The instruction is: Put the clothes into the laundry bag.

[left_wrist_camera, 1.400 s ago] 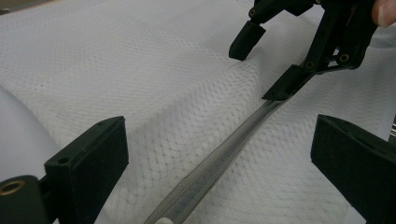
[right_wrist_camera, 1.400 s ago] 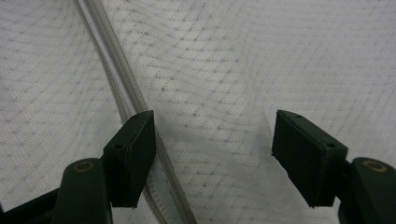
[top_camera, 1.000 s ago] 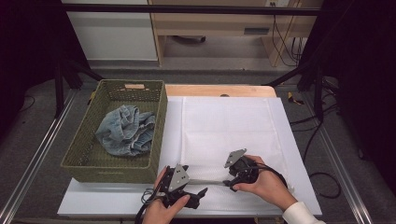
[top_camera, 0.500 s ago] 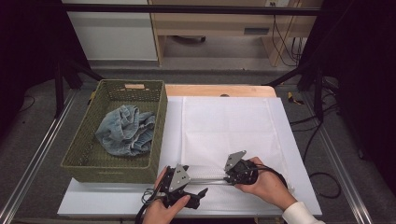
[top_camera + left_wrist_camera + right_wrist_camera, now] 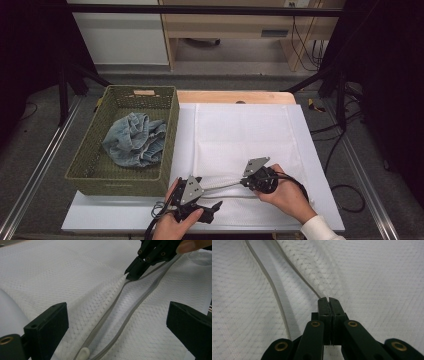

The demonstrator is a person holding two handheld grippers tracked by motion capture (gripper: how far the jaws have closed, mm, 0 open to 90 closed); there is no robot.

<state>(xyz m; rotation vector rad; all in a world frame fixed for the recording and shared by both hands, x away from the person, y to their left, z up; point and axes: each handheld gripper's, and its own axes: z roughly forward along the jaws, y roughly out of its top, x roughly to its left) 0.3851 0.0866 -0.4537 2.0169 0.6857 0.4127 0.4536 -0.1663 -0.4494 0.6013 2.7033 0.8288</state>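
White mesh fabric makes up the laundry bag (image 5: 240,145), which lies flat over the middle and right of the table (image 5: 100,215), in the high view reaching from about 12 o'clock near the table's far edge down to the near edge at 6. Its grey zipper (image 5: 130,312) runs along the near side and stands open, the two tracks spread apart, with a white pull tab (image 5: 83,353) at the lower end in the left gripper view.

The right gripper (image 5: 327,300) has just been closing, and its jaws now pinch a fold of the mesh beside one zipper track. The left gripper (image 5: 117,322) has its jaws wide apart, straddling both tracks and holding nothing.

At 9 o'clock from the bag, just beside its left edge, stands a green woven basket (image 5: 170,130) with crumpled blue denim (image 5: 134,140) inside. Bare mesh lies beyond the two grippers, toward 12 and 3.
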